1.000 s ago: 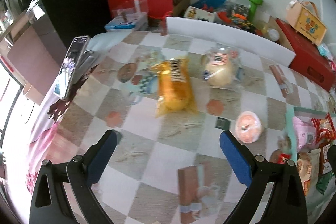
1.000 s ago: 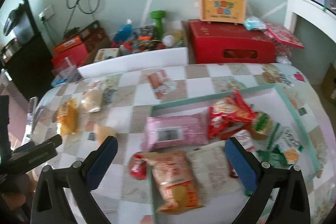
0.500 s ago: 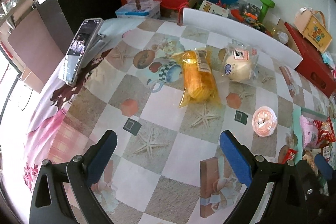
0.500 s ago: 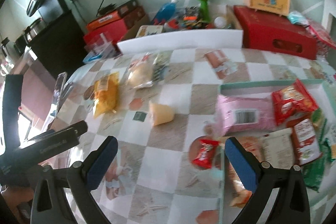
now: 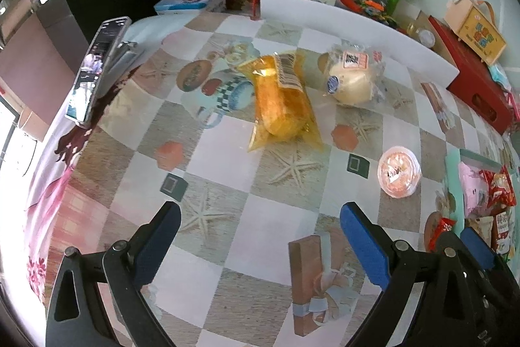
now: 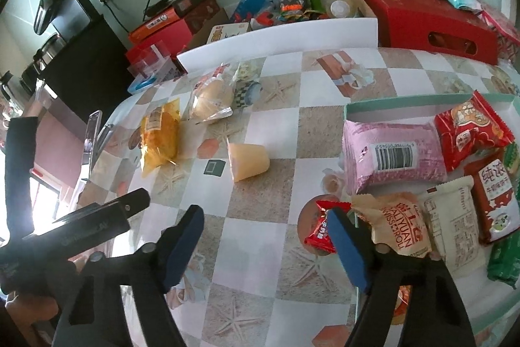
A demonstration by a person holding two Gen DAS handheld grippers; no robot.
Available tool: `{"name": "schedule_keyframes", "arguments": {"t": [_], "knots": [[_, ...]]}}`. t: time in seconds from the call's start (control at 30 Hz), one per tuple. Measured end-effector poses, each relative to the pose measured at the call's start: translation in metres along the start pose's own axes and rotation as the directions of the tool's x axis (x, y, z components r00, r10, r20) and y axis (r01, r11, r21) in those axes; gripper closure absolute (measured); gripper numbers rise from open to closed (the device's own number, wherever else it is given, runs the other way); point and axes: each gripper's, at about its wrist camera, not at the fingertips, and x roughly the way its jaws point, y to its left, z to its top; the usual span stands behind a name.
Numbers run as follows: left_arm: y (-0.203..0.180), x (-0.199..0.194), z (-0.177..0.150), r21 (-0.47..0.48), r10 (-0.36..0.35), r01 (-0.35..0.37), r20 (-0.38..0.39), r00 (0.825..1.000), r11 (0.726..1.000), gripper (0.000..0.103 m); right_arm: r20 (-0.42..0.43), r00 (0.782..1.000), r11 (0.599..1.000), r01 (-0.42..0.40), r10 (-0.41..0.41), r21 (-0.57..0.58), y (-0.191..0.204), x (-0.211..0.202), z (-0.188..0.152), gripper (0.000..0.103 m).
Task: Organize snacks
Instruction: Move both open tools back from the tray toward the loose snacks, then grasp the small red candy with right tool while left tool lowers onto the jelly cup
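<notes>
Yellow bag, wrapped bun and jelly cup lie apart on the table.

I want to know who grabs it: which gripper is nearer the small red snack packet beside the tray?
Right. The right gripper is closing with one finger at the small red snack packet, nothing between its fingers. The left gripper hovers over bare tablecloth, farther off.

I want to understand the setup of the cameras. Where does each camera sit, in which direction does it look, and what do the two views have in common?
Left wrist: on the left gripper, looking steeply down over the checked tablecloth; its open blue fingers and part of the right gripper show.
Right wrist: on the right gripper, jaws closing on nothing, facing the snack tray; the left gripper and a dark sleeve show.
Shared: yellow bag, wrapped bun, jelly cup.
</notes>
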Motion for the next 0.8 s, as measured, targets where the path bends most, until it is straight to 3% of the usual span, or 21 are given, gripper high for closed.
{"name": "schedule_keyframes", "arguments": {"t": [0.27, 0.4, 0.63, 0.8], "knots": [[-0.002, 0.000, 0.001, 0.003, -0.016, 0.016, -0.003, 1.000, 1.000, 0.005, -0.039, 0.999, 1.000, 0.022, -0.022, 0.005, -0.006, 0.014, -0.003, 0.031], [-0.003, 0.000, 0.001, 0.002, -0.020, 0.020, -0.006, 1.000, 1.000, 0.005, -0.038, 0.998, 0.999, 0.046, -0.046, -0.009, -0.008, 0.021, -0.002, 0.040], [-0.005, 0.003, 0.003, 0.004, -0.030, 0.030, -0.013, 0.999, 1.000, 0.005, -0.025, 0.997, 0.997, 0.075, -0.076, -0.030, -0.008, 0.025, 0.000, 0.043], [-0.006, 0.006, 0.002, 0.006, -0.034, 0.034, -0.019, 0.999, 0.999, 0.005, -0.031, 0.999, 0.998, 0.038, -0.039, -0.055, -0.002, 0.025, -0.001, 0.049]]}}
